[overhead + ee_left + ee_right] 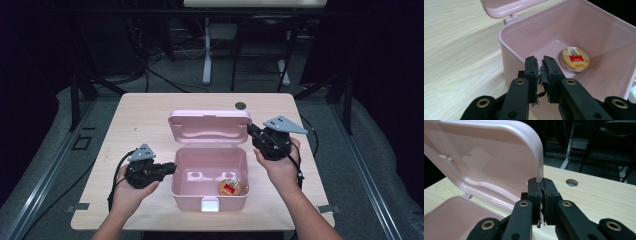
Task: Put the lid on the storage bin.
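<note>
The pink box (210,175) stands open on the worktop (145,120), and the round tin (229,187) already lies inside it. The lid (210,127) is not yet closed. Right claw (541,185), pressed together, touches the lid's edge; left claw (540,62), pressed together and empty, waits beside the box wall.

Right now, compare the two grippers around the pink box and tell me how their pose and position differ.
The left gripper lies level, its shut jaws at the pink box's left wall; the right gripper sits farther back, at the raised lid's right edge. The left gripper view looks into the box at a round tin; the right gripper view looks along the lid's edge. Whether the right jaws pinch the lid is unclear. Both are black, hand-held, jaws closed.
</note>
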